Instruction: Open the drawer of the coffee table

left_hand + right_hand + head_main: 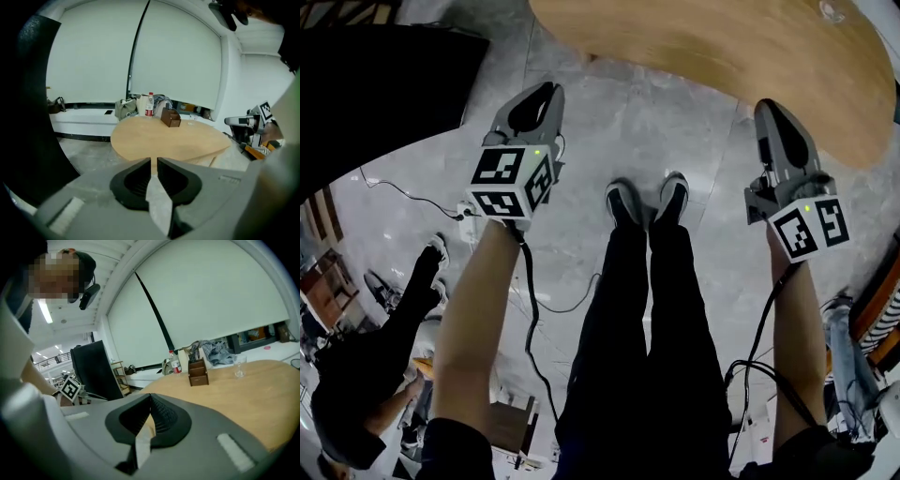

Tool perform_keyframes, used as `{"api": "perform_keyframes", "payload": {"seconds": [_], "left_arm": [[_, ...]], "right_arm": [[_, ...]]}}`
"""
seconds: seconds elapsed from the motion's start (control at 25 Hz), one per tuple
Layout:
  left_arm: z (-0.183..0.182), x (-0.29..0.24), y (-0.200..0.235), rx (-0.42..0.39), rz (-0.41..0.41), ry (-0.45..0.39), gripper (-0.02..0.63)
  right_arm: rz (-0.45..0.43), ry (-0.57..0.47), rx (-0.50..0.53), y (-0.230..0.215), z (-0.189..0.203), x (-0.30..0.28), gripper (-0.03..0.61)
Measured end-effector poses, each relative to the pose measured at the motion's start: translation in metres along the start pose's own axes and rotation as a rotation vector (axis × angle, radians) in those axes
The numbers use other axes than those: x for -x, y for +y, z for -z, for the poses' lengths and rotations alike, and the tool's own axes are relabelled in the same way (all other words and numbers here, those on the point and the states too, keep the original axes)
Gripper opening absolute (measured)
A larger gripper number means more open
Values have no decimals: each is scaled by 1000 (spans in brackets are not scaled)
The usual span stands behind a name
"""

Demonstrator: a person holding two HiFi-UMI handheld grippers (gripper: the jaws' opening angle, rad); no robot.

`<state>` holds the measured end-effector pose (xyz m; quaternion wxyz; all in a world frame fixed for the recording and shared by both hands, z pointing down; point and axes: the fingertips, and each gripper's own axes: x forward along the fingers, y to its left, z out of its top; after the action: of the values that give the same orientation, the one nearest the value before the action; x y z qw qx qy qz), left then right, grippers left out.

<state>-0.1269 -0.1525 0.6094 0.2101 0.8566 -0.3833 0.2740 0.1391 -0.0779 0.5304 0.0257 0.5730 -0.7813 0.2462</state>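
**Both jaws empty, near the bench; drawer not in sight.**

My left gripper (153, 161) has its jaws a narrow slit apart, with nothing between them. My right gripper (150, 397) has its jaws closed tip to tip, holding nothing. Both point at the oval wooden bench (168, 140), whose near edge lies just ahead. I cannot see either gripper touching it. No view shows the drawer. Toward the far side of the top stand a brown wooden box (171, 118), a red-labelled bottle (149, 105) and a clear glass (239, 365). Below are the grey stone floor (619, 122) and my shoes (647, 202).
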Motion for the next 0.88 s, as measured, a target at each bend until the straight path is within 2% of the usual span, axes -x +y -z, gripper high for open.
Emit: {"api": "perform_keyframes", "payload": {"seconds": [0.12, 0.28, 0.56, 0.72, 0.8, 0.88], "left_arm": [[22, -20, 4, -50, 14, 35, 80], [44, -42, 18, -46, 0, 50, 154], [70, -93, 47, 28, -14, 43, 169], [82, -121, 54, -35, -16, 26, 169], [92, -138, 63, -53, -12, 29, 202], [95, -152, 74, -49, -4, 25, 246]], "right_arm": [[-63, 46, -44, 10, 44, -13, 15], [-100, 94, -140, 14, 100, -24, 105], [-57, 93, -287, -35, 174, -35, 107], [-29, 58, -306, -66, 201, -42, 109], [-18, 47, -320, -80, 219, -54, 113], [-18, 35, -345, -91, 235, -71, 153]]}}
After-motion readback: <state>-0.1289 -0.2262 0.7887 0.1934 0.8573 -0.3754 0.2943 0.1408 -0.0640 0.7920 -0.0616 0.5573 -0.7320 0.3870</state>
